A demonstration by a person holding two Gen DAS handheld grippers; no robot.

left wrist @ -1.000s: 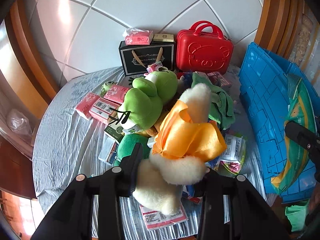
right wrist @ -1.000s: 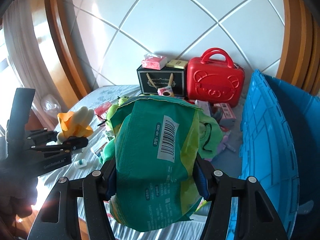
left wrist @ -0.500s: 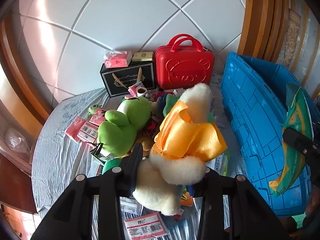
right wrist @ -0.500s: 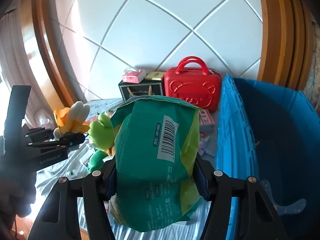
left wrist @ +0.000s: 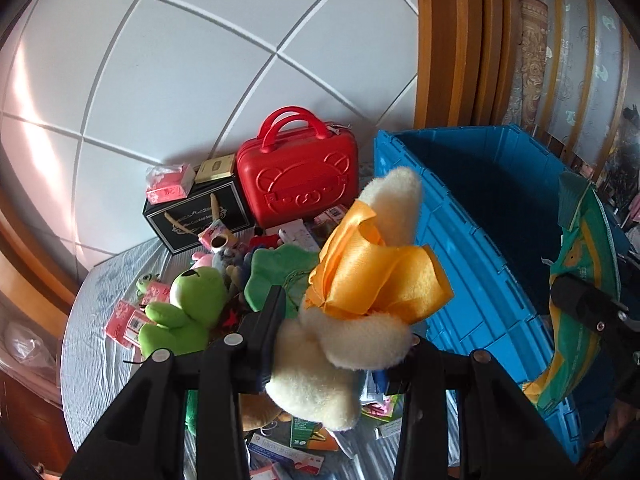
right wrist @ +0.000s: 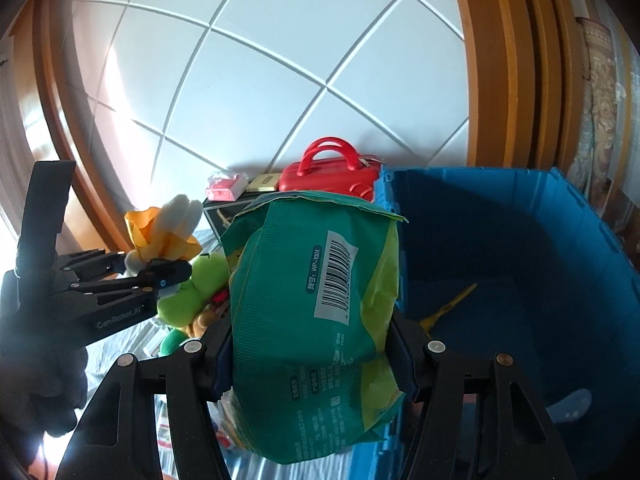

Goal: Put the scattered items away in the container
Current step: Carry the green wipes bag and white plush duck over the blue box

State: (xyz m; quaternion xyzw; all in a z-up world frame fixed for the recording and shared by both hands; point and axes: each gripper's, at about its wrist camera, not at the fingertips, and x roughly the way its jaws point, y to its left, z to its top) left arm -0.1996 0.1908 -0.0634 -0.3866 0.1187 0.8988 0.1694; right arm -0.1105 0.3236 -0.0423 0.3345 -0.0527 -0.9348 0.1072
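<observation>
The left gripper point(left wrist: 332, 354) is clenching a cream plush toy point(left wrist: 360, 292) with an orange satin bow, holding it up over the cluttered table, just left of the blue crate point(left wrist: 472, 220). The right gripper point(right wrist: 310, 354) is grasping a green packet point(right wrist: 316, 312) across its middle, and the packet is hanging above the crate's near left wall, with the open crate spreading out to the right and far side.

Several things could be going wrong here. The plush is sitting low between the left jaws, pinched by its soft lower body while most of its bulk is leaning up and to the right; if the fabric is slipping, it may be tipping out onto the table short of the crate's wall. The packet looks slick and puffy, so a squeeze across the middle may be letting it slide downward, and its lower end is dangling below the jaws where it could catch on the crate's rim. Both grippers are heading for the same opening, so they risk bumping each other over the wall. A release before clearing the rim would drop either item among the green frog toy point(left wrist: 188, 312) and the boxes on the table.
</observation>
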